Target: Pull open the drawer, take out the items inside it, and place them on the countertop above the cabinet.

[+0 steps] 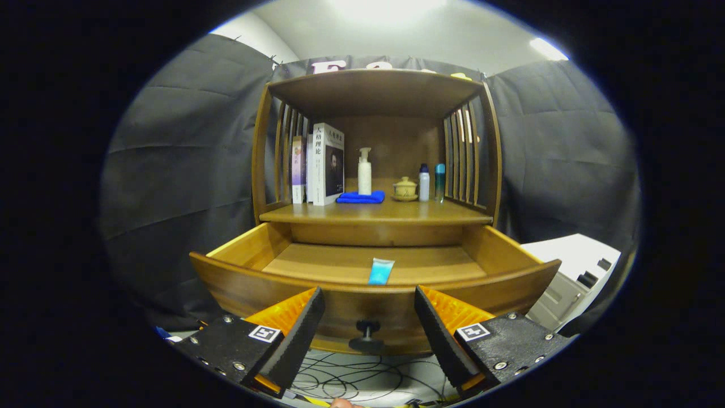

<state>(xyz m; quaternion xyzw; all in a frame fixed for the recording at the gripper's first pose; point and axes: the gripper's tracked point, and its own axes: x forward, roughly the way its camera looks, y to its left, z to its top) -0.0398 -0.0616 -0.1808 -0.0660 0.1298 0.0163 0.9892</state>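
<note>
the gripper [368, 317] has its fingers spread wide and holds nothing; the dark drawer knob [367, 335] sits between the fingertips, apart from both. the wooden drawer [249, 286] is pulled out of the cabinet [376, 93], its curved front just ahead of the fingers. inside it a small blue packet [380, 271], possibly a sachet or tube, lies flat near the front edge of the drawer floor, about midway along. on the countertop [391, 212] above, books [320, 164] stand at the left back corner, a folded blue cloth [360, 197] lies mid-back with a white pump bottle [365, 171] behind it, then a small lidded pot [405, 188] and two slim bottles [431, 182] toward the right edge. cables [351, 382] lie on the floor below.
</note>
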